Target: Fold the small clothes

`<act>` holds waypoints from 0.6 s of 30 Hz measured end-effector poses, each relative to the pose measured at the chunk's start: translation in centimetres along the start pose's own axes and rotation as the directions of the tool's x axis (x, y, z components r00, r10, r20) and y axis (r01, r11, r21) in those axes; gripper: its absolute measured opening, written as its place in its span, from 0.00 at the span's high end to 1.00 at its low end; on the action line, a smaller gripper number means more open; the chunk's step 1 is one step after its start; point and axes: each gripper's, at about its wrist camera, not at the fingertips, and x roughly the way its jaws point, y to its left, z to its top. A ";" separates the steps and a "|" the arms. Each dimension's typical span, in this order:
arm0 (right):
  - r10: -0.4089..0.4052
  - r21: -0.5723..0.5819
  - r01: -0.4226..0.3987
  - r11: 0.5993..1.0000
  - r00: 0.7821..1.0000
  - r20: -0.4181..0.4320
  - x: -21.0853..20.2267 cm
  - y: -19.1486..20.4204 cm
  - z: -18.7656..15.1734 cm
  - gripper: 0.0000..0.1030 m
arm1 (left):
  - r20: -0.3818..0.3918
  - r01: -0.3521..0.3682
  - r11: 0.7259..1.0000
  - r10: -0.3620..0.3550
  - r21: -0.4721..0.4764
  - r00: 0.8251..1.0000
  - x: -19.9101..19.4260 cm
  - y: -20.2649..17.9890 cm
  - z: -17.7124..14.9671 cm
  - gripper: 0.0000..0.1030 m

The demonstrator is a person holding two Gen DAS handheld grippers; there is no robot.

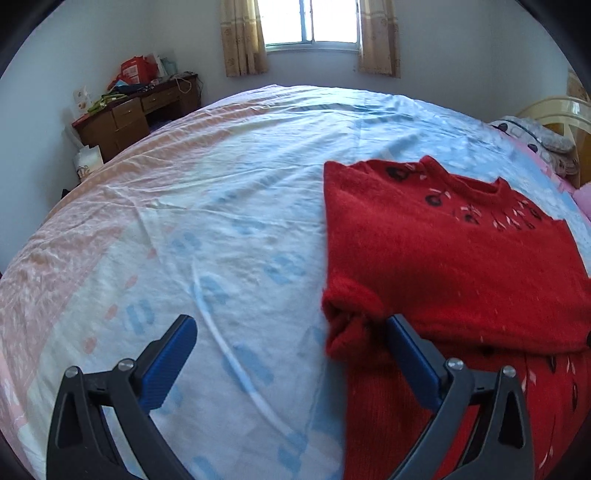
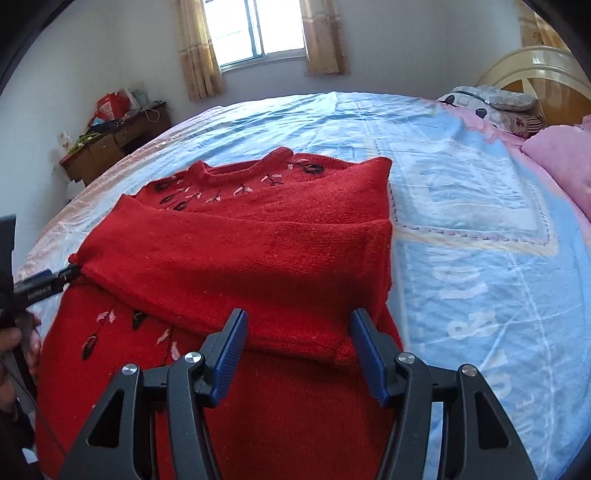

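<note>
A red knitted sweater [image 2: 258, 258] with dark and pink embroidery lies flat on the bed, both sleeves folded across its chest; it also shows in the left wrist view [image 1: 443, 266]. My left gripper [image 1: 291, 332] is open and empty, its right finger beside the sleeve cuff [image 1: 347, 317] at the sweater's left edge. It shows in the right wrist view [image 2: 55, 280] at that edge. My right gripper [image 2: 299, 339] is open and empty, hovering over the sweater's lower body just below the folded sleeve.
The bed [image 1: 221, 221] has a light blue and pink sheet. Pillows [image 2: 561, 162] and a headboard [image 2: 535, 70] lie to the right. A wooden desk [image 1: 136, 110] with clutter stands by the far wall under a curtained window [image 1: 310, 22].
</note>
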 end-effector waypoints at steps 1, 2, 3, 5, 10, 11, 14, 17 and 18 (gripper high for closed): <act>0.001 0.014 -0.001 1.000 1.000 0.007 -0.5 0.0 -0.1 0.43 | 0.002 0.003 1.000 -0.003 0.002 1.000 -0.5 0.0 -0.3 0.00; 0.006 0.028 -0.006 1.000 1.000 0.017 -1.1 0.0 -0.1 0.43 | 0.012 0.017 1.000 -0.017 0.004 1.000 -1.4 0.0 -0.6 0.00; 0.007 0.034 -0.008 0.999 1.000 0.027 -1.5 0.1 -0.2 0.43 | 0.020 0.025 1.000 -0.025 0.006 0.999 -2.0 0.0 -0.8 0.00; -0.004 0.030 0.002 1.000 0.999 0.051 -2.8 0.5 -0.5 0.43 | 0.038 0.039 0.999 -0.039 0.012 0.999 -2.9 -0.1 -1.0 0.00; 0.001 0.014 -0.002 1.000 0.997 0.071 -5.1 1.3 -1.2 0.43 | 0.067 0.077 0.996 -0.080 0.034 0.995 -5.4 -0.2 -1.4 0.00; 0.001 0.012 -0.001 1.000 0.997 0.071 -5.4 1.4 -1.4 0.43 | 0.068 0.084 0.996 -0.086 0.039 0.994 -5.8 -0.3 -1.6 0.00; 0.005 0.014 -0.006 1.000 0.998 0.070 -6.3 1.7 -2.2 0.43 | 0.071 0.099 0.994 -0.102 0.049 0.992 -6.8 -0.4 -2.1 0.00; 0.015 0.013 -0.016 1.000 0.997 0.070 -7.0 2.1 -3.1 0.43 | 0.067 0.117 0.991 -0.121 0.059 0.990 -7.5 -0.5 -2.8 0.00; 0.016 0.011 -0.016 1.000 0.998 0.069 -7.2 2.2 -3.3 0.43 | 0.065 0.121 0.991 -0.125 0.061 0.990 -7.7 -0.5 -3.0 0.00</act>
